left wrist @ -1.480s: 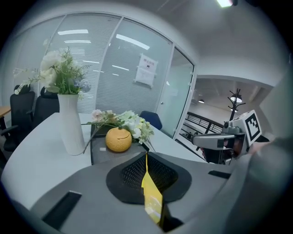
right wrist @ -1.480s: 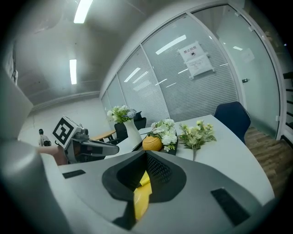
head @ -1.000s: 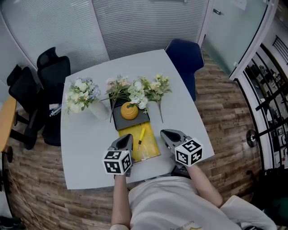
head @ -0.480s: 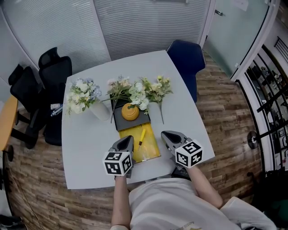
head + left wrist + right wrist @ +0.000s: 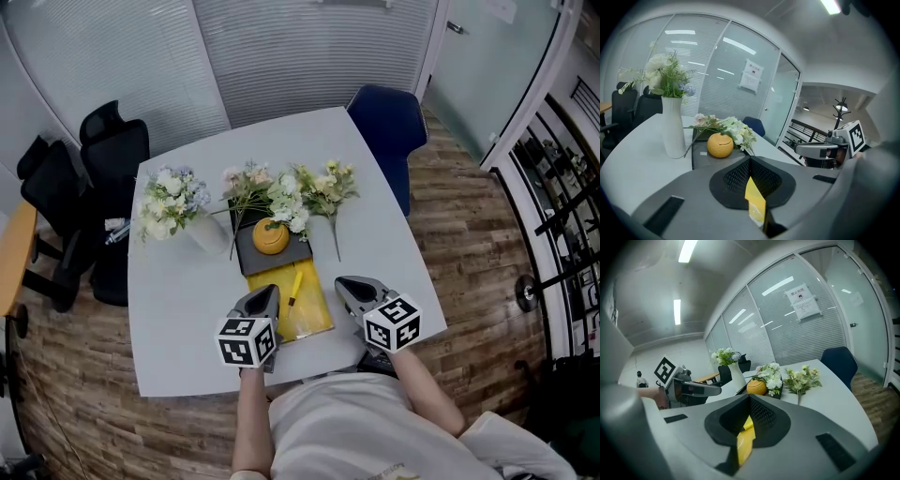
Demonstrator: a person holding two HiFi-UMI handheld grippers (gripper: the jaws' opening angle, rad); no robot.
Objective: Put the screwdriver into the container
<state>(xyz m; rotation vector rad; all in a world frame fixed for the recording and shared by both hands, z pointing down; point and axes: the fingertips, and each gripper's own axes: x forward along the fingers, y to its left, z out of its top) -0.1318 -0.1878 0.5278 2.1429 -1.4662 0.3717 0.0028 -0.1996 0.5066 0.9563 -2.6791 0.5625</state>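
A yellow screwdriver (image 5: 294, 284) lies on a yellow mat (image 5: 309, 314) near the table's front edge. Just behind it an orange pumpkin-shaped container (image 5: 270, 235) sits on a dark tray (image 5: 246, 259). My left gripper (image 5: 266, 294) rests at the mat's left side and my right gripper (image 5: 349, 284) at its right side, both shut with nothing held. In the left gripper view the container (image 5: 720, 145) stands ahead beyond my jaws (image 5: 750, 159), with yellow showing below them. The right gripper view shows the container (image 5: 757, 386) past my jaws (image 5: 750, 397).
A white vase of flowers (image 5: 202, 231) stands left of the tray. Loose flower stems (image 5: 323, 192) lie behind and right of it. A blue chair (image 5: 384, 117) is at the far right corner, black office chairs (image 5: 98, 155) at the left. The person's body is at the table's front edge.
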